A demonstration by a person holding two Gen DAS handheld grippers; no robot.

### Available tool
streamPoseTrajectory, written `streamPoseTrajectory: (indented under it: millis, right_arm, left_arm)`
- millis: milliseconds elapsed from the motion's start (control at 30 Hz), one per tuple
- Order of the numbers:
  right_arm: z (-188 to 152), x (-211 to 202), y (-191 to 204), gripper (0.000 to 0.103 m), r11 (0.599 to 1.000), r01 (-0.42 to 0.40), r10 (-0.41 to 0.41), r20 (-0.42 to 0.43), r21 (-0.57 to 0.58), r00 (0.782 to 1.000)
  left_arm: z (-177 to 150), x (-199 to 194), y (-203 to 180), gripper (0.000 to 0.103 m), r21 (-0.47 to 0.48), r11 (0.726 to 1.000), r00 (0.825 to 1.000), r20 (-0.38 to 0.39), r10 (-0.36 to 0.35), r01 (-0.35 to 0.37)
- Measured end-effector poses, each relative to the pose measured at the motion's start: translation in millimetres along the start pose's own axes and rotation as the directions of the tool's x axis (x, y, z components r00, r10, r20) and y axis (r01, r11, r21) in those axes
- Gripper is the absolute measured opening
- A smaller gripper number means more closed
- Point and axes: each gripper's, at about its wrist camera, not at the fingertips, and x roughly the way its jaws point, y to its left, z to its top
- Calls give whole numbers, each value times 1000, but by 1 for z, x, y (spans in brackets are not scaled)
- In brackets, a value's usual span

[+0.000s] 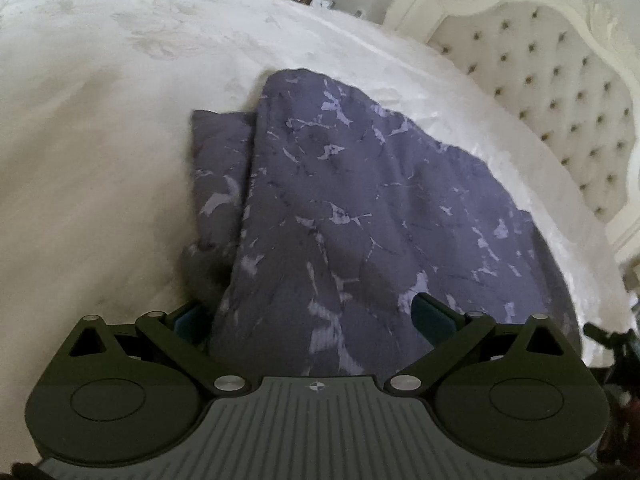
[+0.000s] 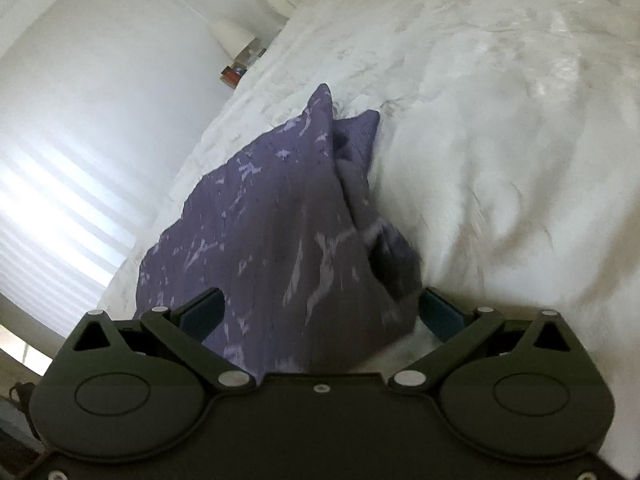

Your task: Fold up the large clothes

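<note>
The purple patterned garment [image 1: 360, 200] lies on the white bedspread [image 1: 100, 140], near the side edge of the bed that runs toward the tufted headboard [image 1: 540, 100]. It is already doubled: in the left wrist view a broad upper layer covers most of it, and a narrower under layer shows as a strip along its left side. In the right wrist view the near right corner is bunched and does not lie flat.

The left gripper [image 1: 312, 312] has its jaws spread wide, with the near end of the garment running between them; no fabric is pinched. The right gripper [image 2: 320, 312] is likewise spread, straddling the near end of the cloth, with the bunched corner close to its right finger. Whether either finger rests on the fabric cannot be determined, since motion blur affects both views.

Task progress, as a judgement: at least one fold is made and the piece is reduced to a long panel. Remaining work probably includes squaring the bunched corner, aligning the exposed under strip, and folding the panel across its length into a compact stack.
</note>
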Motion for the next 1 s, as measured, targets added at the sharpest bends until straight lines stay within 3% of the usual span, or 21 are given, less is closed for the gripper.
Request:
streamPoseTrajectory:
  millis: [300, 433, 500, 533, 567, 633, 667, 1000]
  right_arm:
    - [23, 39, 8, 103, 997, -53, 52, -6, -62, 999]
    - [28, 46, 13, 103, 998, -43, 43, -9, -41, 999]
    - [29, 46, 18, 102, 998, -24, 22, -23, -57, 999]
    - [28, 46, 23, 90, 997, -12, 9, -38, -80, 999]
    - [27, 46, 27, 63, 994, 5, -11, -56, -105, 998]
    - [23, 45, 40, 51, 983, 64, -79, -80, -170, 994]
    - [21, 42, 46, 39, 980, 66, -83, -85, -186, 993]
    - [-2, -15, 77, 37, 968, 71, -114, -170, -241, 979]
  left_arm:
    - [19, 26, -8, 102, 38, 999, 1000, -28, 0, 1]
    - [24, 26, -9, 100, 4, 1000, 999, -46, 6, -5]
    - [25, 22, -9, 73, -10, 1000, 999, -39, -3, 3]
    - [26, 18, -8, 55, -10, 1000, 999, -35, -8, 8]
    - [26, 15, -9, 42, -9, 1000, 999, -37, -16, 16]
    - [29, 10, -13, 33, -6, 1000, 998, -52, -26, 26]
    - [29, 7, -17, 30, 2, 1000, 998, -56, -25, 25]
    - [7, -51, -31, 27, 39, 993, 987, -120, -107, 113]
